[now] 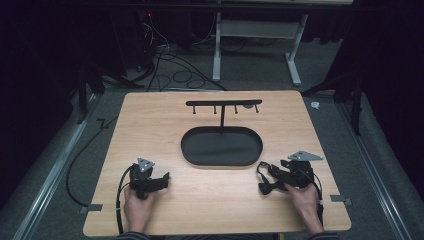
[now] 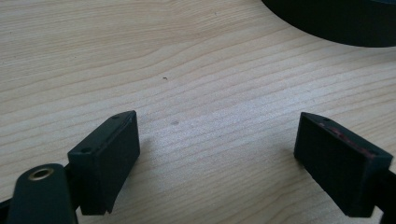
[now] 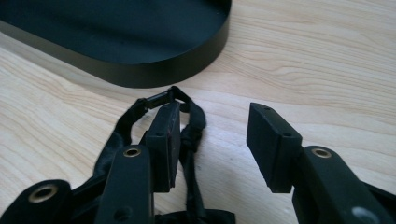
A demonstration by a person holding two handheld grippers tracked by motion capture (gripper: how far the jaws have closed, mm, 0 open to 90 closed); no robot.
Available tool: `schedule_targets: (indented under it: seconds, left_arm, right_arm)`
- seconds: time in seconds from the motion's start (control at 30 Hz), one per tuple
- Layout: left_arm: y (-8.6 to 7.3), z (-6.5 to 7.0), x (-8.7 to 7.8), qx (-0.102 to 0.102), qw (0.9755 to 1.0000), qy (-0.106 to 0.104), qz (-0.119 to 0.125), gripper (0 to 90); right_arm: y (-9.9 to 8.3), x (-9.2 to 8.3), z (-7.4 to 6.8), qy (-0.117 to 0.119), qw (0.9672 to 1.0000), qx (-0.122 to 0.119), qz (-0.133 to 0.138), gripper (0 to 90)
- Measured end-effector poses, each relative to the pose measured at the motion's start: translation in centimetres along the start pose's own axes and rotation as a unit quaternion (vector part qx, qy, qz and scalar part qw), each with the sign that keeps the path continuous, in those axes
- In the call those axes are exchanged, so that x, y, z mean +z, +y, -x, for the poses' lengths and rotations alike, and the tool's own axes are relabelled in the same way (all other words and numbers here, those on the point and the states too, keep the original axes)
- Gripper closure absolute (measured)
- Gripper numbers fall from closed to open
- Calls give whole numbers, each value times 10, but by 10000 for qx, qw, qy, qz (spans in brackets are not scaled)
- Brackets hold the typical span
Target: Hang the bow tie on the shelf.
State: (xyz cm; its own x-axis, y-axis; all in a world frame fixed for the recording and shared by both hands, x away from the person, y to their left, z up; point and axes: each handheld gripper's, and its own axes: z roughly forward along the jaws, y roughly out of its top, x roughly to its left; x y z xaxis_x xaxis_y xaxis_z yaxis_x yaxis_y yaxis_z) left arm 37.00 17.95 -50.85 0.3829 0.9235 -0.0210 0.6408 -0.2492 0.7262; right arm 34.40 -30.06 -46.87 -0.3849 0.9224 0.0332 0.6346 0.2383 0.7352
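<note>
Left gripper [image 2: 217, 156]: jaws held wide apart over bare wood, nothing between them.
Right gripper [image 3: 212, 140]: jaws apart; a black strap [image 3: 189, 133] is looped around one jaw, unclamped.
Stand [image 1: 222, 145]: oval tray with hook bar is set at 12 o'clock, probably awaiting the strap.
Table [image 1: 150, 115]: light wood, ringed by dark cabled floor.

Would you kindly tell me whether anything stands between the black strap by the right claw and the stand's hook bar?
Nothing loose does. The strap lies on the table at the open right claw. The stand's own oval tray sits between it and the hook bar, so the strap would probably need lifting over.
</note>
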Motion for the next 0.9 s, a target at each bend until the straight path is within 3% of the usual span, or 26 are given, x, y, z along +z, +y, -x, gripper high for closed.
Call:
schedule_targets:
  seconds: [0.4,0.9]
  left_arm:
    - [0,0,0,1,10000,-1,-1,147]
    - [0,0,0,-2,10000,-1,8,147]
  right_arm:
    - [3,12,-12,114,9997,-156,-166,561]
    - [4,29,-12,135,9990,-179,-392,585]
